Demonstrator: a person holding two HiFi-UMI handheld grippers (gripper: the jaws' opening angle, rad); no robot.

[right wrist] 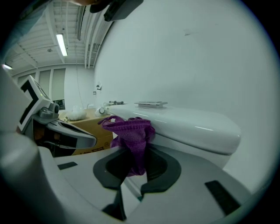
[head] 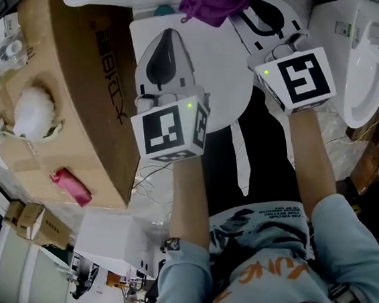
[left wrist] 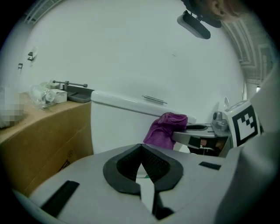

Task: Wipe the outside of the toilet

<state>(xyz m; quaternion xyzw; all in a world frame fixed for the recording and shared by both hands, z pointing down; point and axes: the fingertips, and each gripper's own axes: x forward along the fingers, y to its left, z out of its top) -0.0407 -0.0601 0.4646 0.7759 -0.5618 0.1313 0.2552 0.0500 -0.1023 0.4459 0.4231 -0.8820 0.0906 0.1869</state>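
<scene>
A white toilet [head: 229, 76] stands in front of me with its lid down, and its tank [right wrist: 192, 124] is against the wall. My right gripper [head: 239, 16] is shut on a purple cloth [head: 217, 0], which hangs bunched at the front of the tank, above the back of the lid. In the right gripper view the cloth [right wrist: 131, 135] droops from between the jaws of that gripper [right wrist: 133, 164]. My left gripper [head: 163, 46] hovers over the left part of the lid, shut with nothing in it. The left gripper view looks past its own closed jaws to the cloth [left wrist: 166, 129] and the tank [left wrist: 118, 118].
A tall cardboard box [head: 74, 79] stands close on the toilet's left, with a white fluffy bundle [head: 34, 113] and a pink item [head: 70, 185] on it. Another white fixture [head: 363, 75] sits to the right. Cables and small boxes lie on the floor at lower left.
</scene>
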